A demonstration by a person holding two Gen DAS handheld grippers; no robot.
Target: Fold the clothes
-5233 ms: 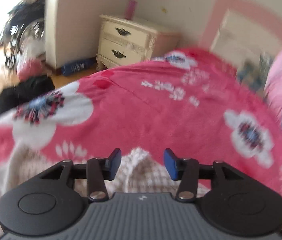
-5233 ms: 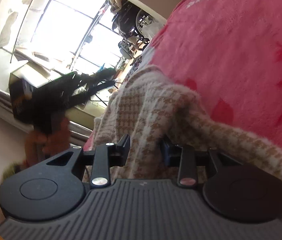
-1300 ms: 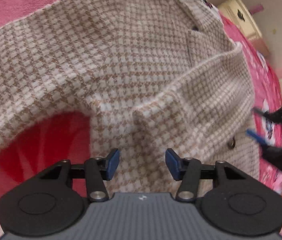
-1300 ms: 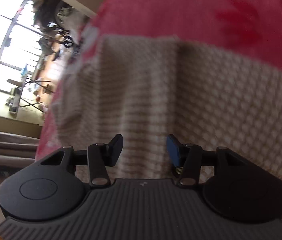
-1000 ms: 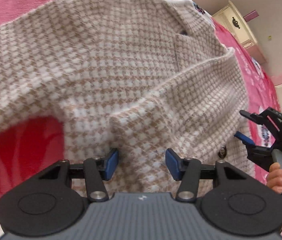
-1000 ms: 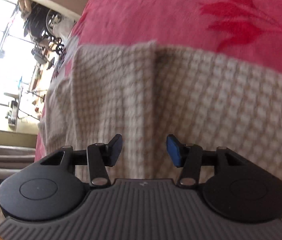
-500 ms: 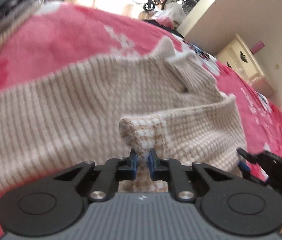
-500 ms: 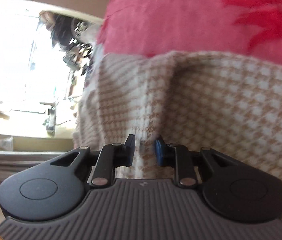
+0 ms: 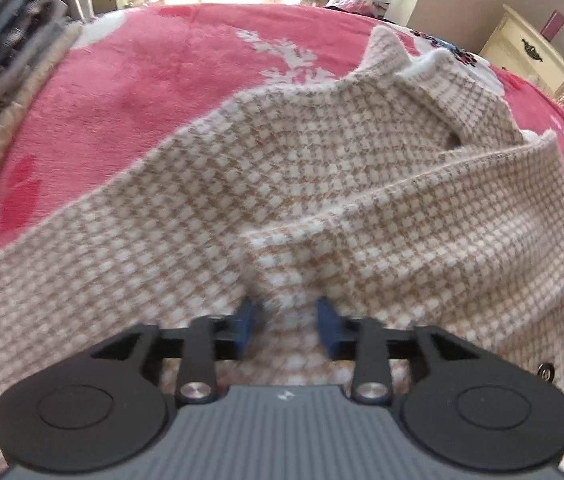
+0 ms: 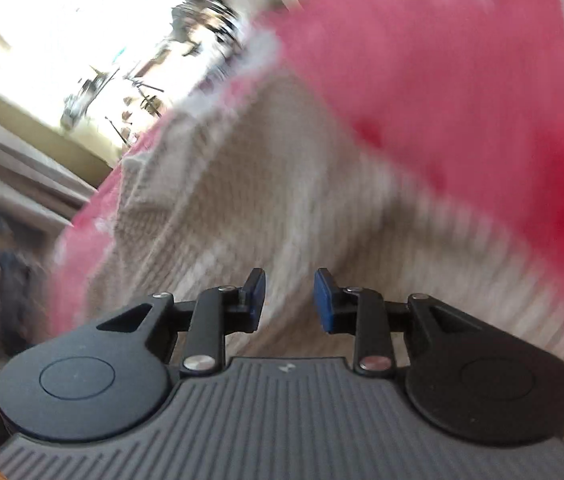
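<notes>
Both of my hand-held grippers hang parted over the houndstooth coat (image 9: 302, 168), which lies spread on the pink floral blanket (image 9: 154, 80) of the bed. Left hand-held gripper (image 9: 287, 322) has its blue pads either side of a folded sleeve cuff (image 9: 282, 256), not pinching it. Right hand-held gripper (image 10: 289, 300) gapes above the coat's edge (that view is badly blurred).

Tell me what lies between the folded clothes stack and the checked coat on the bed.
Only bare pink floral blanket separates the clothes stack from the checked coat; the left wrist view shows it.
</notes>
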